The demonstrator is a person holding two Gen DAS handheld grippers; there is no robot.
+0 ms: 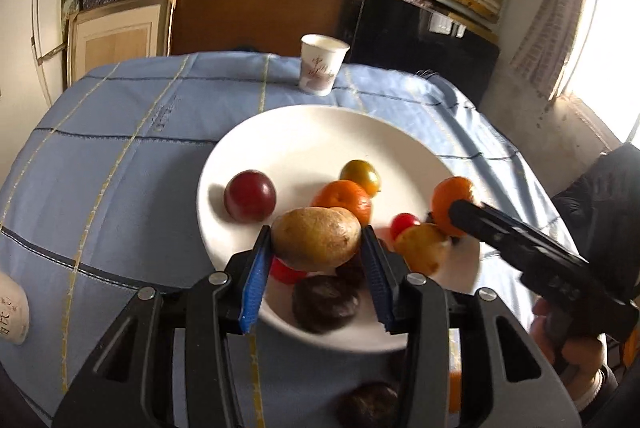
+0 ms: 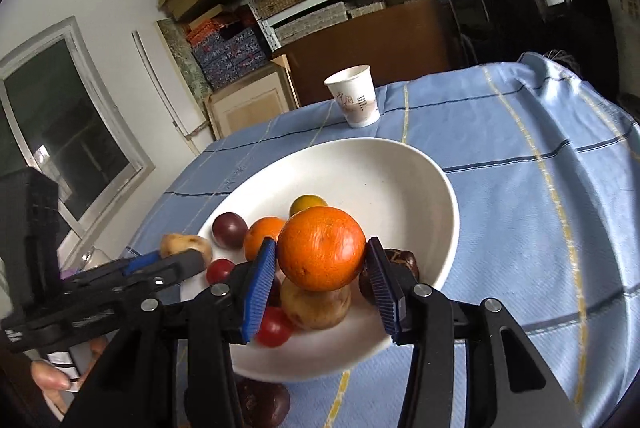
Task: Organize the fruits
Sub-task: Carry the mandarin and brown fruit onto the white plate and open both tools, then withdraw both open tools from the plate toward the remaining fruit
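Observation:
A white plate (image 1: 320, 132) on the blue checked cloth holds a dark red round fruit (image 1: 250, 195), a mandarin (image 1: 342, 200), a green-yellow tomato (image 1: 360, 176), red cherry tomatoes (image 1: 402, 224), a second potato (image 1: 424, 248) and a dark brown fruit (image 1: 324, 302). My left gripper (image 1: 316, 232) is shut on a brown potato (image 1: 316, 244) over the plate's near side. My right gripper (image 2: 322, 242) is shut on an orange (image 2: 322, 248) above the plate's near edge. Each gripper shows in the other's view: the right gripper (image 1: 456, 212) and the left gripper (image 2: 192, 256).
A paper cup (image 1: 322, 68) stands beyond the plate near the table's far edge. A dark fruit (image 2: 264, 404) lies on the cloth just in front of the plate. A white object (image 1: 12, 308) sits at the left table edge. Shelves and boxes stand behind.

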